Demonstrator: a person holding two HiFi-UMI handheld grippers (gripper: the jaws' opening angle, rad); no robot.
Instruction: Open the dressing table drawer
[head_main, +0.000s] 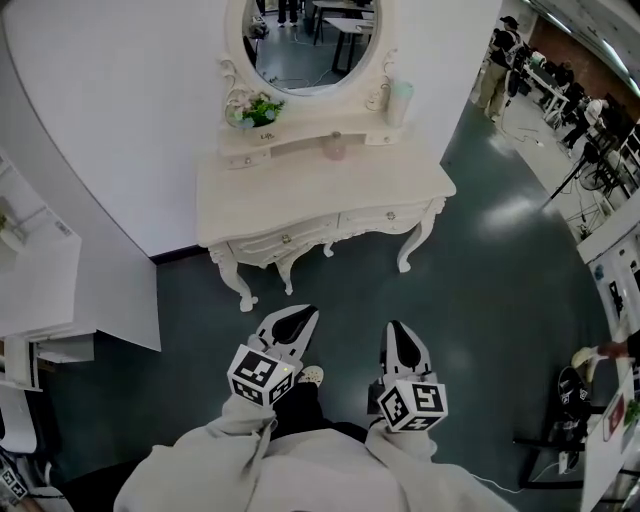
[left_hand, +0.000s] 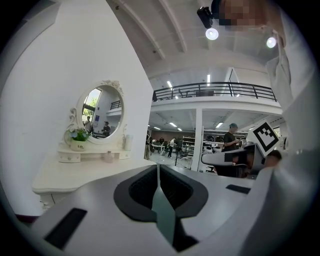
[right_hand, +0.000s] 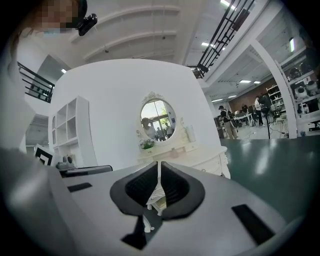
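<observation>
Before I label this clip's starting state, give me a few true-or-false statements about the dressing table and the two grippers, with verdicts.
1. The front drawers of the dressing table are shut. True.
2. The left gripper is clamped on a drawer knob. False: its jaws are together on nothing, and it is short of the table.
3. A potted plant stands at the lower left of the mirror. True.
4. The right gripper has its jaws wide apart. False: they are together.
</observation>
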